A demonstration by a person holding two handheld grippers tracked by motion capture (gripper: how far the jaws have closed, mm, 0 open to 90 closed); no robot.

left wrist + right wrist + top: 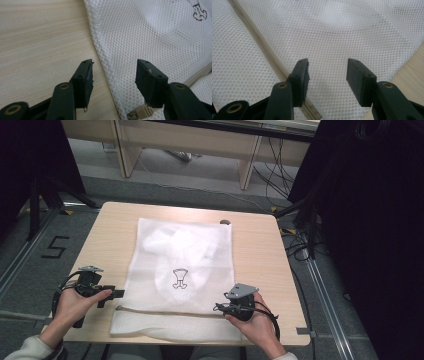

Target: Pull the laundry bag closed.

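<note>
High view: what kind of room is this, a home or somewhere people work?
Probably a lab or workshop for recording tasks, not a home. A small wooden table stands on grey carpet, loose cables trail over the floor, and dark stands flank it. A white mesh bag lies ready.

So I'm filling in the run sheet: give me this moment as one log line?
left gripper: open, at mesh bag left edge | right gripper: open, over bag by zip | bag: flat on table
</note>
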